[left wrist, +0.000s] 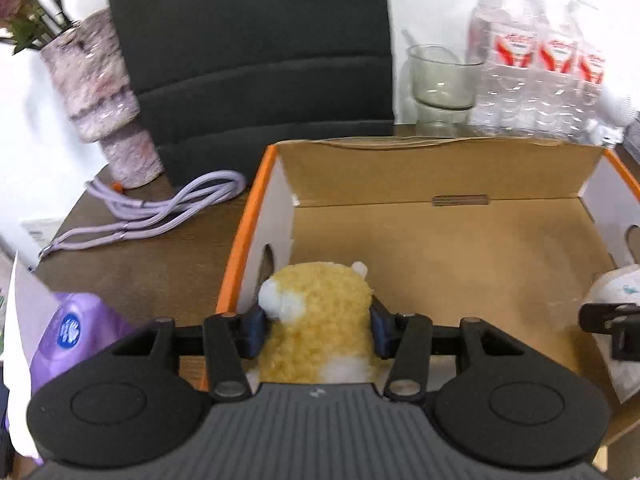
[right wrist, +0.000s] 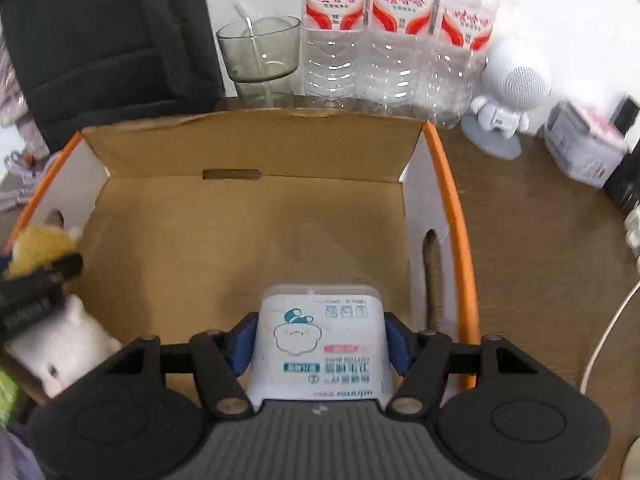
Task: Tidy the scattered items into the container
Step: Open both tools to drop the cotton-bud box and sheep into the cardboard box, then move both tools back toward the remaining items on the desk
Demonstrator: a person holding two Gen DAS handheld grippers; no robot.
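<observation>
- Left gripper [left wrist: 318, 330]: lower centre of the left wrist view, blue pads clamped on either flank of a yellow-and-white plush toy [left wrist: 316, 320], held over the near left corner of the box.
- Right gripper [right wrist: 318, 344]: lower centre of the right wrist view, pads pressed against both sides of a white cotton-swab box [right wrist: 320, 344] with teal print and a cartoon face, held over the near right part of the box.
- Cardboard box [left wrist: 248, 224]: open, brown inside, orange rim, white side walls with oval hand-holes; fills mid-frame in both views; floor bare toward the far wall.
- Lilac cord strap [left wrist: 160, 208]: coiled on the brown tabletop, left of the box, outside it.
- Purple packet [left wrist: 76, 332]: lower left of the left wrist view, beside the box's near corner.
- Stone-look vase [left wrist: 100, 100]: upper left, holding flowers.
- Grey glass cup [right wrist: 260, 48]: behind the far wall, with a straw or stirrer inside.
- Pack of water bottles [right wrist: 396, 36]: upper right, red-and-white labels.
- White astronaut figure [right wrist: 508, 96]: right of the bottles.
- Dark chair back [left wrist: 248, 60]: upper centre.
</observation>
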